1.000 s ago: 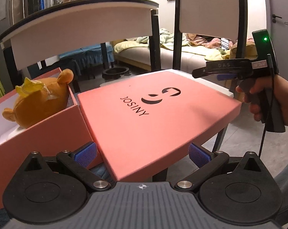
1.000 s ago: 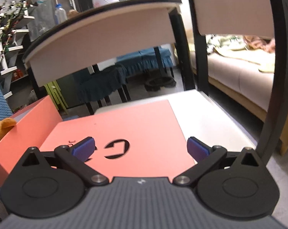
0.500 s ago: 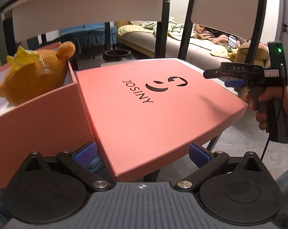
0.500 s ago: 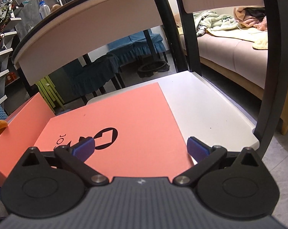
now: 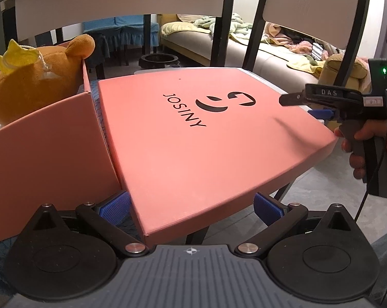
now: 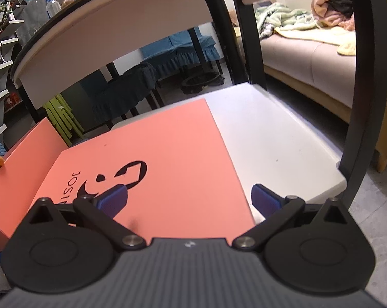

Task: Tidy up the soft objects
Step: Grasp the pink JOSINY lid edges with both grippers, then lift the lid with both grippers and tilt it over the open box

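An orange plush bear (image 5: 37, 77) with a yellow crown sits in the open pink box (image 5: 47, 138) at the left. The box's pink lid (image 5: 193, 133), printed JOSINY, lies flat beside it on a white chair seat (image 6: 270, 141). My left gripper (image 5: 190, 205) is open, and the lid's near corner lies between its blue pads. My right gripper (image 6: 188, 200) is open and low over the lid's (image 6: 172, 154) right edge, one pad above the lid and one above the seat. A hand (image 5: 367, 148) holds that right gripper (image 5: 321, 102) at the lid's right side.
Black-framed chair backs (image 6: 362, 77) rise behind and to the right of the seat. Beyond them are a beige sofa (image 6: 308, 59) with blankets, blue-covered chairs (image 6: 178, 48), a round black object on the floor (image 5: 157, 59), and a green stool (image 6: 62, 118).
Both grippers have come closer to the lid. The left one now has the lid's near corner between its pads. The right one has dropped lower over the right edge.
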Action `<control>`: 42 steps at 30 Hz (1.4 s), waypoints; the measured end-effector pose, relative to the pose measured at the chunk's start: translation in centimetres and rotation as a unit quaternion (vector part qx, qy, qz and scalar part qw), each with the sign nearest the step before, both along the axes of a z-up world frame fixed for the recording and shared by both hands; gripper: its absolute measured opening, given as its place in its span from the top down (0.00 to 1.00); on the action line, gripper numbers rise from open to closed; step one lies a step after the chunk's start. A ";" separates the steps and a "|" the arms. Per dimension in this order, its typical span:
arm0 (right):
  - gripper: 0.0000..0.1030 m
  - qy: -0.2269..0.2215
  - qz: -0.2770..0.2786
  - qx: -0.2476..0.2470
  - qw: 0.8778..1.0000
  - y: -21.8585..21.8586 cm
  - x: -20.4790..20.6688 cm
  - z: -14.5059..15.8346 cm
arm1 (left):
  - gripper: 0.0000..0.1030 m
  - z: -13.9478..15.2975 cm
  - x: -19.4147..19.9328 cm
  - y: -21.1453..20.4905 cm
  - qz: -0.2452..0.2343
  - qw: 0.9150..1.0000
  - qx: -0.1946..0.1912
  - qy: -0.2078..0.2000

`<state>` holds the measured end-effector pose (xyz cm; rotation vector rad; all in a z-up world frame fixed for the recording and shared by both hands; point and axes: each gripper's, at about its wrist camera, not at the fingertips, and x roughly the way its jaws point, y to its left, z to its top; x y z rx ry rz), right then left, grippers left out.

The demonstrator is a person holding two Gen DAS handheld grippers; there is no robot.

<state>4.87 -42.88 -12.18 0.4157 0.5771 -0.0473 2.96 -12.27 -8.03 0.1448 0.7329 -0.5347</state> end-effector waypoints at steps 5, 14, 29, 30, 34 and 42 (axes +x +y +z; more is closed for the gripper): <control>0.00 0.005 0.004 -0.001 1.000 0.1 -0.1 -0.2 | 0.00 0.1 0.1 -0.1 0.011 1.000 -0.006 0.004; 0.00 0.012 0.007 -0.002 1.000 0.0 -0.8 0.1 | 0.00 0.7 0.2 0.5 0.030 0.998 -0.034 0.034; 0.00 0.026 0.019 0.019 0.999 -0.8 -3.1 0.3 | 0.00 1.2 -0.3 1.8 0.059 0.990 -0.082 0.100; 0.00 0.025 0.017 0.026 0.999 -1.0 -3.0 0.3 | 0.00 1.1 0.0 2.1 0.060 0.988 -0.091 0.108; 0.00 0.029 0.010 0.055 0.998 -2.1 -2.6 0.0 | 0.00 0.2 1.4 3.8 0.074 0.975 -0.139 0.159; 0.00 0.052 0.026 0.118 0.991 -3.9 -2.4 -1.2 | 0.00 -2.8 3.3 6.7 0.096 0.941 -0.221 0.239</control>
